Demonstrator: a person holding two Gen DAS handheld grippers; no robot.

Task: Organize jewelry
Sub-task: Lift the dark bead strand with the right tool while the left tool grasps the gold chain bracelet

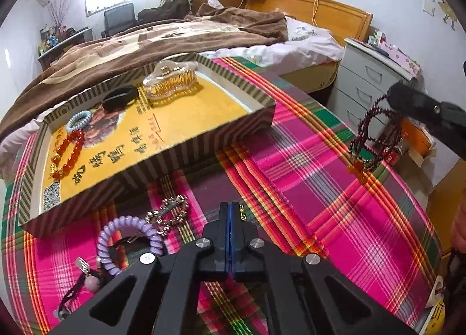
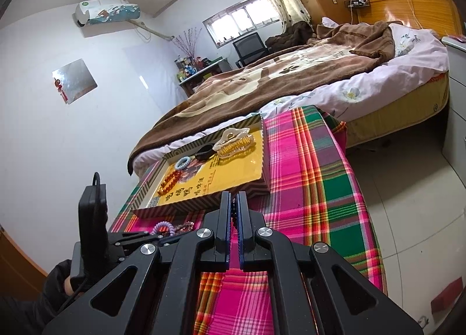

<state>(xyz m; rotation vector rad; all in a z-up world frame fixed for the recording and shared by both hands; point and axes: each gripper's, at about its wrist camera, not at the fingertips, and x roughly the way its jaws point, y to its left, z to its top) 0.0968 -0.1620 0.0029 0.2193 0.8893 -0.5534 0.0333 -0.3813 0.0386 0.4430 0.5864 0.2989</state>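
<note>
1. Left gripper (image 1: 230, 207): jaws fully together, low over the plaid cloth (image 1: 335, 189); a small gold chain piece (image 1: 241, 212) lies right at its tip, can't tell if pinched.
2. Just left of it on the cloth: purple spiral hair tie (image 1: 128, 236), silver chain bracelet (image 1: 171, 212), dark cord with pink bead (image 1: 90, 279).
3. Right gripper (image 2: 233, 204): jaws clamped on dark bead necklace (image 1: 375, 134), which hangs off it above the cloth's right side.
4. Farther back, striped box tray (image 1: 204, 143) holds red bead bracelet (image 1: 70, 154), blue spiral hair tie (image 1: 78, 119), black band (image 1: 121, 97), clear-gold claw clip (image 1: 171, 79).
5. Behind: bed with brown blanket (image 1: 163, 35).
</note>
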